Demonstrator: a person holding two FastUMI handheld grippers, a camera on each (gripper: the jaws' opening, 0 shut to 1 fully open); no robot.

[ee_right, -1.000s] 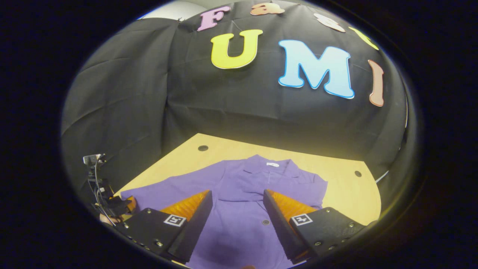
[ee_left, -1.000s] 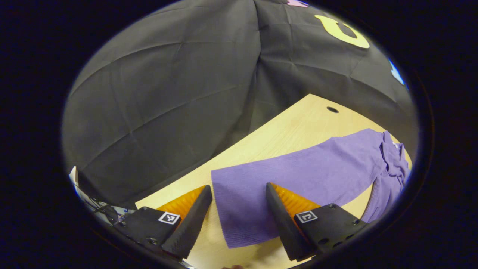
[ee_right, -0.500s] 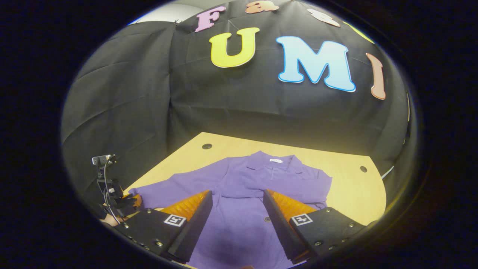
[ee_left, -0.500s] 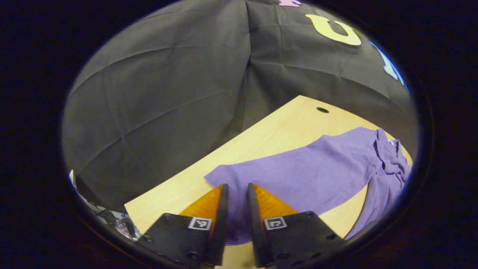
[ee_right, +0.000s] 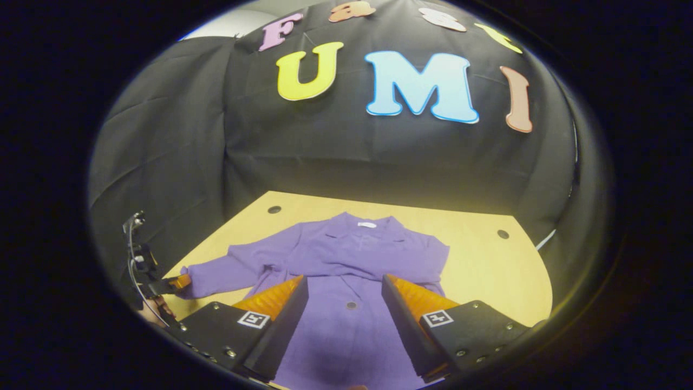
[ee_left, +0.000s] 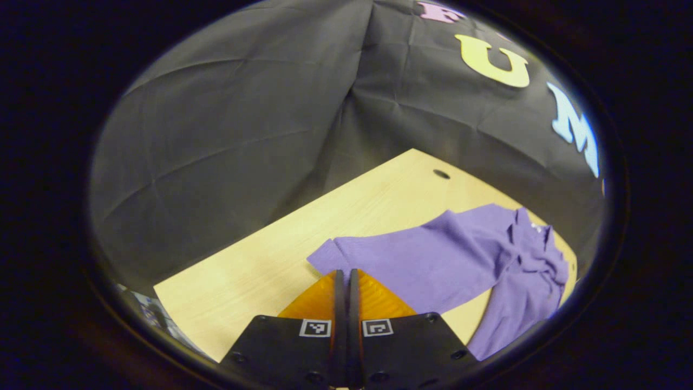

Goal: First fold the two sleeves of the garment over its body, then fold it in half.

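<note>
Purple knit garment [ee_right: 346, 271] is lying flat on the wooden table [ee_right: 487, 265], collar toward the booth wall, taking up the lower middle of the right gripper view. One sleeve [ee_left: 411, 260] is stretching out across the table toward the lower centre of the left gripper view. The left gripper [ee_left: 346, 281] is sitting right at the sleeve's cuff end with its fingers pressed together, apparently pinching the cuff fabric, though the actual grip is hidden behind them. In the right gripper view it's showing up small at the lower left. The right gripper [ee_right: 344, 303] is hovering wide open over the garment's buttoned front, gripping nothing.
</note>
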